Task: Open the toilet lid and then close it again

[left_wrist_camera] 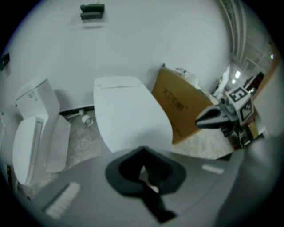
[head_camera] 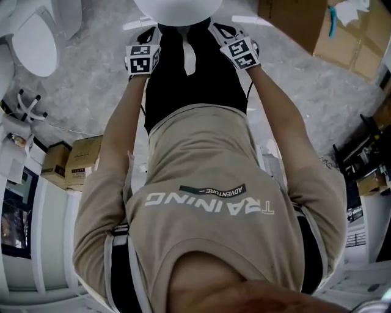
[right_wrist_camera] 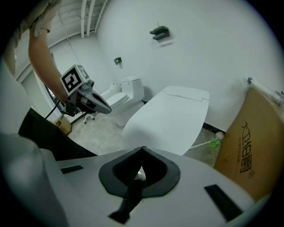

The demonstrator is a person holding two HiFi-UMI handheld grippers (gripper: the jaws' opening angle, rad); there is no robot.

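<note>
Left tool (left_wrist_camera: pixel 142 148) and right tool (right_wrist_camera: pixel 142 148) both closed tight, empty, just short of the toilet lid (left_wrist_camera: pixel 128 117). The lid is down, neither tool touching it. Likely start or finish, unclear which.

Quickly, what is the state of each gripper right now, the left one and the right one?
Left gripper: closed, holding nothing.
Right gripper: closed, holding nothing.

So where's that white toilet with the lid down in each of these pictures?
Head view: the toilet is at the top edge, centre, mostly cut off.
Left gripper view: toilet in the centre, closed.
Right gripper view: toilet in the centre, slightly right, closed.
Shared landmark: the cardboard box, right of the toilet in all three.
</note>
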